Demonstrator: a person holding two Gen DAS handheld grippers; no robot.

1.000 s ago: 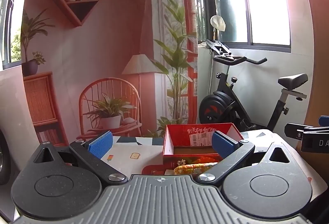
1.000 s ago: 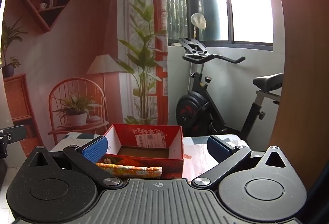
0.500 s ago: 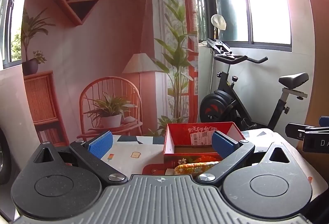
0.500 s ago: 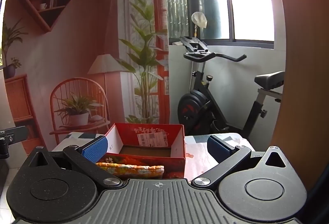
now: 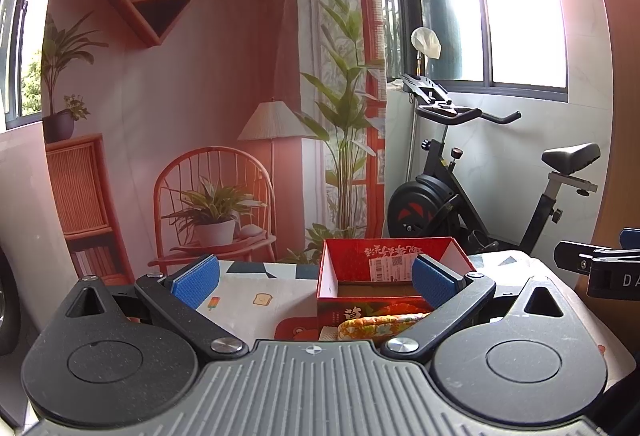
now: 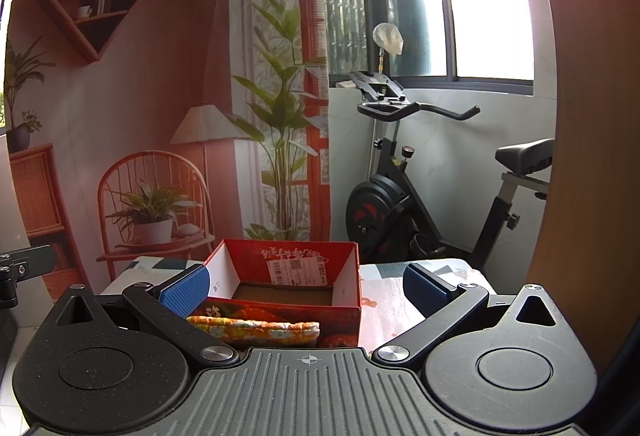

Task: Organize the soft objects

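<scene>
While both tools hover low over the tabletop, nothing is held in either. Going from the left: the left hand-held gripper has its blue pads spread wide apart, with only a patterned cloth with small food prints under the gap. Ahead and right of its centre stands a red box, open at the top, a white label stuck on its inner back wall. Just in front of the box, touching or nearly touching its front wall, lies a folded cloth in yellow and orange flower print, flat on the tabletop. At the far right edge of this view the tip of the other tool shows, level with the box.

From the right wrist view, the right hand-held gripper also stands wide open, empty. The box sits between its pads, slightly left of centre, and the cloth lies before it, near the left pad. Behind the tabletop hangs a printed backdrop, and right of that an exercise bike stands under a window.
</scene>
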